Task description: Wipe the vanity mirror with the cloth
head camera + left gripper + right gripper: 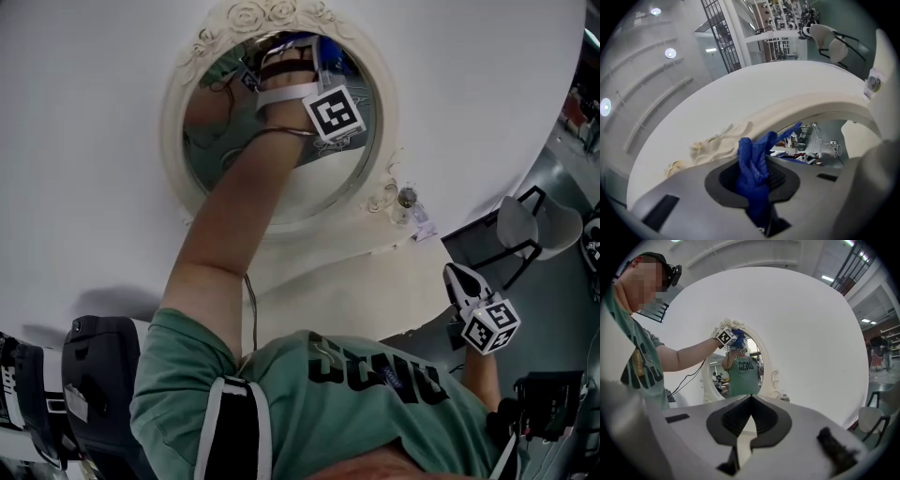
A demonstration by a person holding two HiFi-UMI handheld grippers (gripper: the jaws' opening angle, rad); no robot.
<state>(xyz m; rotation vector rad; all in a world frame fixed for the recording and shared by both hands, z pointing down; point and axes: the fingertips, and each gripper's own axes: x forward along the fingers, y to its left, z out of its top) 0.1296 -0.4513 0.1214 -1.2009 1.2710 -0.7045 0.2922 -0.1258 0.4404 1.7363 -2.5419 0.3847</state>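
**Writing.** Green T-shirt (375, 394): dark block lettering across the chest, not readable with certainty. Paper tag on a small clear knob-like piece (409, 200) at the mirror's foot: print too small to read. Black-and-white square markers on both grippers' cubes.

**Vanity mirror** (333, 183). Oval glass in a cream frame, carved with roses at the crest and scrolls at the sides. It sits on a smooth, white, round bench (94, 187).

**Cloth** (751, 152). Blue knitted weave, bunched. It is pinched between the fingers of the left gripper (755, 163) and held against the top of the mirror, by the crest.

**Right gripper** (462, 286). Fingers pressed together with nothing between them. It is held low at the person's right, off the bench edge and well apart from the mirror.

**By view.**
- Only the left gripper view shows the grip on the cloth, with the carved frame close behind it.
- Only the right gripper view shows the whole mirror upright, with the person's green shirt reflected in it and the left arm reaching to the crest.
- The head view shows a thin dark cable (251, 309) under the left arm, and a white shell chair (530, 225) with a black frame beyond the bench.
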